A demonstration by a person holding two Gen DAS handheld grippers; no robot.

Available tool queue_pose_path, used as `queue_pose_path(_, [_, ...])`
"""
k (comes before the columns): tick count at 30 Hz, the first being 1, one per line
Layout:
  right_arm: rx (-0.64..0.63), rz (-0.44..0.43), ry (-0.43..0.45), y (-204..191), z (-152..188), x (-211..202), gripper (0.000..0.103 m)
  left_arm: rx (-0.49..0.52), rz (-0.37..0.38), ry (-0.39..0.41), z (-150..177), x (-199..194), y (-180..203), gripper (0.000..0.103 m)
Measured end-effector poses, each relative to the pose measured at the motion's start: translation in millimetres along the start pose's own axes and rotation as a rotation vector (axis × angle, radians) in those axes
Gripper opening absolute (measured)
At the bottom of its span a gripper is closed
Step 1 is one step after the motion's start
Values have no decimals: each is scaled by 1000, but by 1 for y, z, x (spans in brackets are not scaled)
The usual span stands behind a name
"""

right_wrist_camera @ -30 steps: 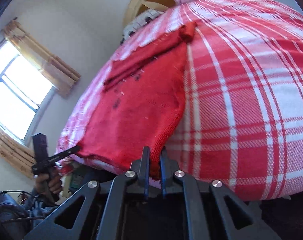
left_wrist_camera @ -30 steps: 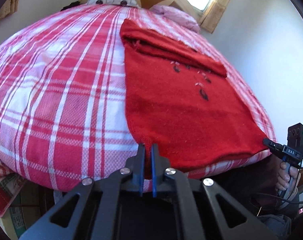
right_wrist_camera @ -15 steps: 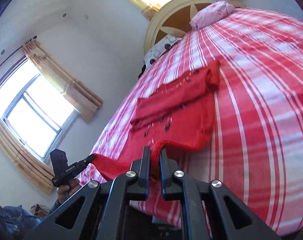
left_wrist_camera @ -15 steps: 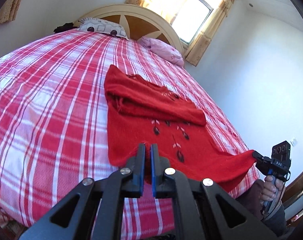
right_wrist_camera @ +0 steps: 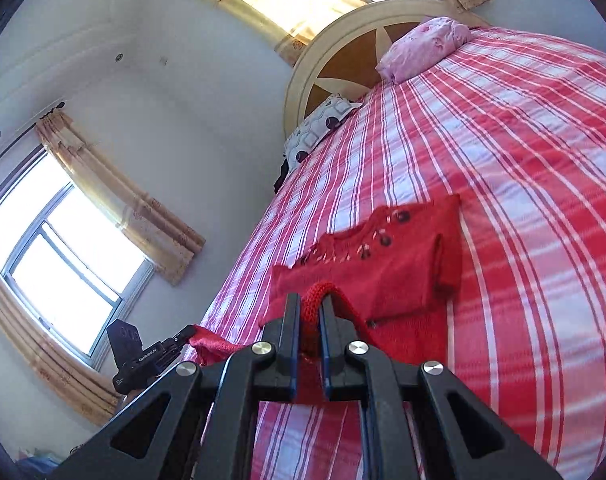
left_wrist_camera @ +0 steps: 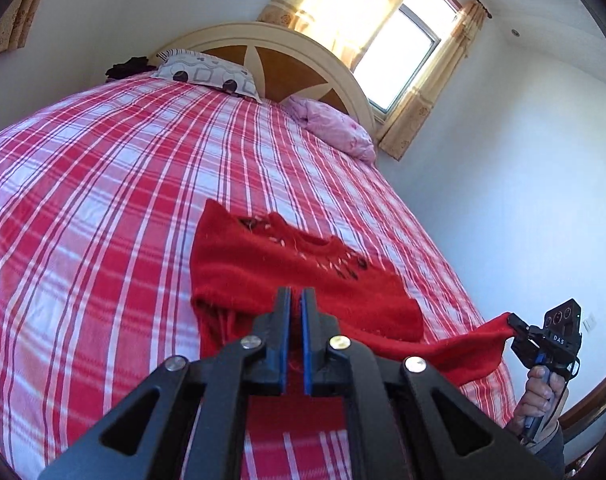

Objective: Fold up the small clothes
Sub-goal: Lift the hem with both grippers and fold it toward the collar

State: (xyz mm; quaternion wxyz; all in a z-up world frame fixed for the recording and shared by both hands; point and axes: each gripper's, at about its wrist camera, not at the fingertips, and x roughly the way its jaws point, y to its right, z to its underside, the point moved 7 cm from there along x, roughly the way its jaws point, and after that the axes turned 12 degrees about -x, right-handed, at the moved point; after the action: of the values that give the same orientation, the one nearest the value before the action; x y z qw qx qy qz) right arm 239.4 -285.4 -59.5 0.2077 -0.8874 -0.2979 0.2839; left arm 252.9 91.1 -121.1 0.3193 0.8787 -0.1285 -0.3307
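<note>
A small red knitted sweater (left_wrist_camera: pixel 287 264) with embroidered flowers lies on the red plaid bed (left_wrist_camera: pixel 103 184); its sleeves are folded across the chest. My left gripper (left_wrist_camera: pixel 296 300) is shut on one bottom corner of the sweater. My right gripper (right_wrist_camera: pixel 310 306) is shut on the other bottom corner, a bunched red knit edge. Both hold the hem lifted above the lower body of the sweater (right_wrist_camera: pixel 375 272), near its folded sleeves. The right gripper also shows in the left wrist view (left_wrist_camera: pixel 517 326), and the left gripper shows in the right wrist view (right_wrist_camera: pixel 183 338).
A patterned pillow (left_wrist_camera: pixel 207 74) and a pink pillow (left_wrist_camera: pixel 335 128) lie at the wooden headboard (left_wrist_camera: pixel 287 60). Walls and curtained windows (right_wrist_camera: pixel 67 264) stand close to both sides of the bed. The bed's foot edge is right below the grippers.
Both grippers have lifted the sweater's hem off the foot of the bed and carried it forward over the body toward the neckline. The lower half now hangs folded beneath them.
</note>
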Motion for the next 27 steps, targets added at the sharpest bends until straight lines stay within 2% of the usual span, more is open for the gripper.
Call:
queue_pose_path(6, [7,24,-15,31,-45,46,8,-9,-21,-3,-37,44,-1,5])
queue_pose_path(11, [19,84,-77,65,-56,96,8,19,-96,-66,-46,106,-12,5])
queue_pose_path(13, [47,99,-89,83,-63,116,8,-7,-112,-79,-54,124,-19,5])
queue_pose_path(21, [80,150,-134,129,-71,159,8,-37,-138,-66,-87,161,-36,5])
queue_pose_path(27, [166,126,-216,168,-63,206,8,-35,-230,-89,-92,194,-56,6])
